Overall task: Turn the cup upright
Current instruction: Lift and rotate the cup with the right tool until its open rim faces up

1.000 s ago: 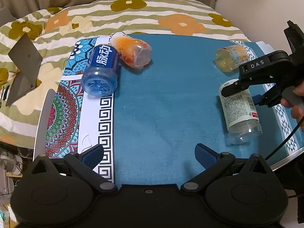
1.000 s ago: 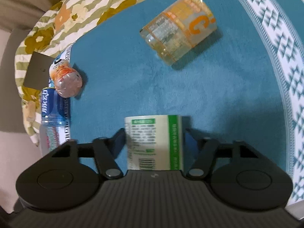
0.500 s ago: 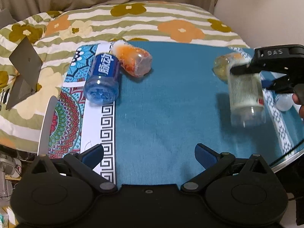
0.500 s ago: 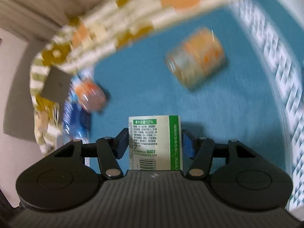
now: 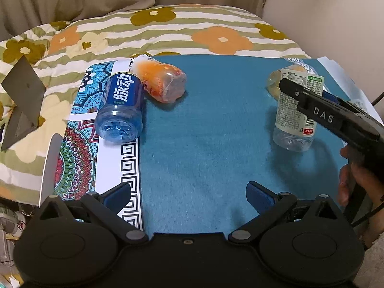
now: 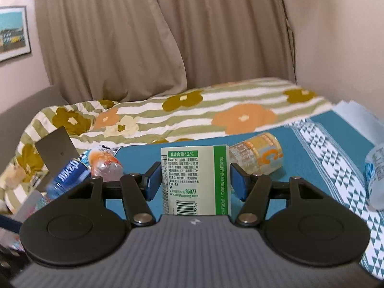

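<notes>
The right claw (image 6: pixel 195 182) clamps the green-labelled cup (image 6: pixel 195 180) by its sides, standing it upright; the left claw (image 5: pixel 189 195) hangs open, idle.

Open blue cloth (image 5: pixel 204 148) lies mid-table; blue bottle (image 5: pixel 121 110) and orange bottle (image 5: pixel 160 81) crowd its left edge.

Right gripper (image 5: pixel 291 88) clamps white-labelled bottle (image 5: pixel 294 115) upright on teal cloth (image 5: pixel 204 132). Left gripper (image 5: pixel 189 194) spread wide, empty. Blue bottle (image 5: pixel 121 112) and orange bottle (image 5: pixel 160 81) lie touching, far left.
</notes>
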A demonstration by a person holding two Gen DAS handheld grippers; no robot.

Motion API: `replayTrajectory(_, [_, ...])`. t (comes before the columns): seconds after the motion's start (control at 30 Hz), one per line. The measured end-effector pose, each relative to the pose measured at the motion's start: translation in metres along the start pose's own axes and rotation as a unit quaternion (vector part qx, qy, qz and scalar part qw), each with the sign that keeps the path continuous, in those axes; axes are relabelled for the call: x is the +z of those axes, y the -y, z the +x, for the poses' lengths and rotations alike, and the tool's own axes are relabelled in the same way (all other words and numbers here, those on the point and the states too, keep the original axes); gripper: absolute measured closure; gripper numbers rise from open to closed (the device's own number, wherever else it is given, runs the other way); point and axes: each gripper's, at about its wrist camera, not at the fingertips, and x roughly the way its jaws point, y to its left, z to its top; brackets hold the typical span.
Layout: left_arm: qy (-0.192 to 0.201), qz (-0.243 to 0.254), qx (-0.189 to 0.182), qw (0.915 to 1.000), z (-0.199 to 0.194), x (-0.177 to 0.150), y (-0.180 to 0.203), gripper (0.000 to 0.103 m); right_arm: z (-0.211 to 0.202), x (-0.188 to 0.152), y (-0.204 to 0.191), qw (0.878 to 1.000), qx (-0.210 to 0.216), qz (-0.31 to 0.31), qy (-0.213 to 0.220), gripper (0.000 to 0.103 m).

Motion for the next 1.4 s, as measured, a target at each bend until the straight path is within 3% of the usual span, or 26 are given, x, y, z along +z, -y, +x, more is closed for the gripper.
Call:
replayTrajectory(0.23, [-0.005, 0.013, -0.004, 0.9999, 0.006, 0.000, 0.004, 0.000, -0.002, -0.014, -0.004, 0.999, 0.003, -0.032, 0.017, 0.028])
replayTrajectory(0.47, [-0.006, 0.028, -0.007, 0.9996, 0.007, -0.001, 0.012, 0.000, -0.008, -0.013, -0.010, 0.998, 0.012, -0.063, -0.018, 0.028])
replayTrajectory(0.7, [-0.007, 0.031, -0.012, 0.9994, 0.007, -0.001, 0.015, 0.000, -0.022, -0.020, -0.002, 0.998, 0.015, -0.057, -0.016, 0.028])
replayTrajectory(1.07, [-0.011, 0.035, -0.009, 0.9993, 0.008, -0.005, 0.020, 0.000, 0.013, -0.008, -0.004, 0.995, 0.054, -0.071, 0.042, 0.028])
replayTrajectory(1.23, [-0.014, 0.037, -0.007, 0.9992, 0.008, -0.006, 0.021, 0.000, 0.018, -0.013, 0.000, 0.993, 0.073, -0.082, 0.036, 0.027])
replayTrajectory(1.33, [-0.013, 0.037, -0.007, 0.9992, 0.008, -0.006, 0.021, 0.000, 0.016, -0.008, 0.001, 0.993, 0.073, -0.098, 0.009, 0.027])
replayTrajectory(1.4, [-0.012, 0.038, -0.009, 0.9992, 0.008, -0.005, 0.023, 0.000, 0.019, -0.004, 0.000, 0.990, 0.076, -0.111, -0.031, 0.027])
